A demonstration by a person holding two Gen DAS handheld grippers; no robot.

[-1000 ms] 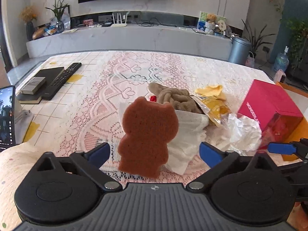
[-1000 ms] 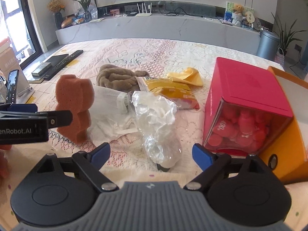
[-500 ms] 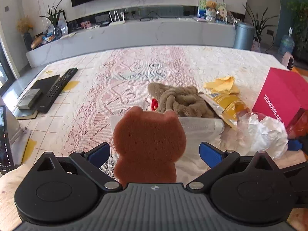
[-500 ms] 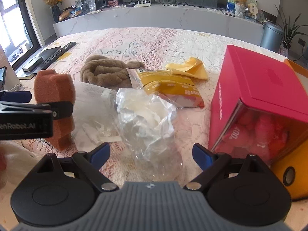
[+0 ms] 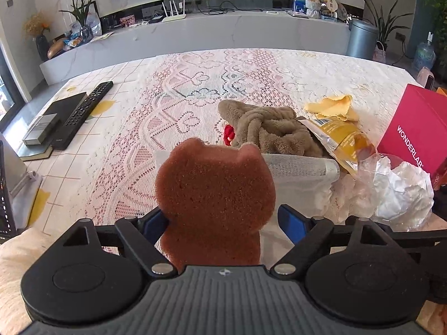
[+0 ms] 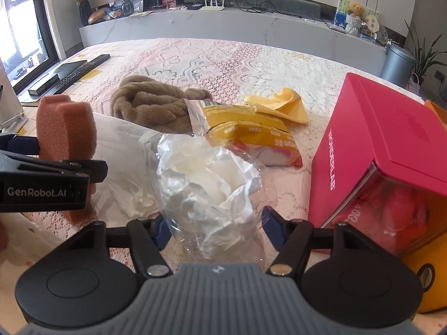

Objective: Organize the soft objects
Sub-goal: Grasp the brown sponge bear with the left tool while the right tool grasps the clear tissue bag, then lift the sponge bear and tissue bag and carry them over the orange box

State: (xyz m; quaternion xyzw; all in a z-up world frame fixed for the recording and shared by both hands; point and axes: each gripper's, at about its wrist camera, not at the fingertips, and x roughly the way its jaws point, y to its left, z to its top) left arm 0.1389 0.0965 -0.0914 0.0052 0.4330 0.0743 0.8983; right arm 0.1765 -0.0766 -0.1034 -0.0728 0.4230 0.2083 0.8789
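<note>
A brown bear-shaped sponge [image 5: 215, 195] stands upright on the lace tablecloth between the jaws of my left gripper [image 5: 222, 223]. The left pad touches its side and a narrow gap shows at the right pad. The right wrist view has the sponge [image 6: 65, 128] at far left behind the left gripper's finger [image 6: 56, 167]. My right gripper [image 6: 215, 231] is closing around a crumpled clear plastic bag [image 6: 206, 176] with white filling, its pads at the bag's edges. A brown twisted plush [image 6: 151, 106], a yellow cloth [image 6: 282, 106] and a white mesh bag [image 6: 120, 136] lie beyond.
A yellow snack packet [image 6: 245, 131] lies behind the plastic bag. To the right stands a pink box [image 6: 385, 145] against an orange bin [image 6: 427, 279]. A remote [image 5: 86, 106] and a dark book lie far left, and a phone on a stand [image 5: 4, 189] sits at the left edge.
Both grippers have come forward and lower. The left jaws have narrowed around the sponge. The right jaws have narrowed around the plastic bag, which now sits between them.
</note>
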